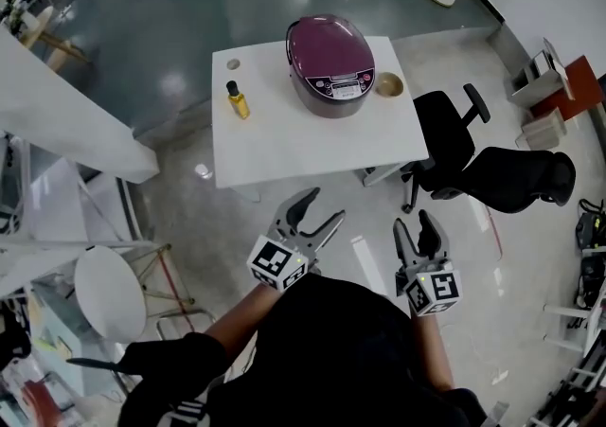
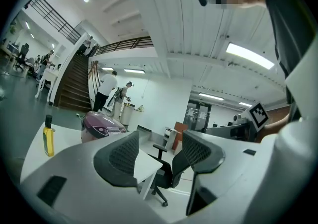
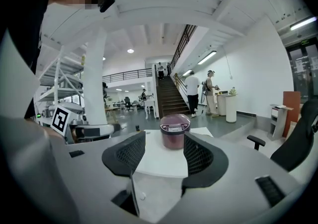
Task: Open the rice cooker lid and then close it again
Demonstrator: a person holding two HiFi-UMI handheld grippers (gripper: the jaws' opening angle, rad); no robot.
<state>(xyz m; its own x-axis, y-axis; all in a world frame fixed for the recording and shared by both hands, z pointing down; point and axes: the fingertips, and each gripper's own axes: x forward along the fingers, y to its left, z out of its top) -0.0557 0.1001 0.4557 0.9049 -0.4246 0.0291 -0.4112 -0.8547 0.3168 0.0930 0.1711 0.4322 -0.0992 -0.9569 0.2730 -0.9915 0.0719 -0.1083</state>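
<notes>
Standing well back from the white square table (image 1: 312,146), the person holds both grippers low in front of the body, and from here I'd say the task has not started: this is the approach, before any reach.

On the left part of the tabletop stands a small yellow bottle with a black cap (image 1: 237,100), upright and apart from everything else. Towards the middle-right, near the far edge, sits the rounded purple rice cooker with a grey control panel (image 1: 331,65), its lid down and its panel turned towards the person. Just beside it on the right is a small tan bowl (image 1: 389,85). A black office chair (image 1: 445,136) stands off the table's right side.

Nearer the person, the left gripper (image 1: 325,207) has its jaws spread wide with nothing between them. Its own view shows only the table corner and the chair far off through the gap, with the cooker (image 2: 102,126) out to the left. The right gripper (image 1: 412,222) is likewise released and empty. Its view frames the cooker (image 3: 175,131) almost squarely between the two dark pads (image 3: 125,156), though well apart from them.

The next move, as I judge it, calls for stepping up to the table and bringing one gripper, likely the right since it already lines up, to the lid's front edge. I can't make out a release catch at this range, so finding it comes first. The bowl sits close enough to be knocked.
</notes>
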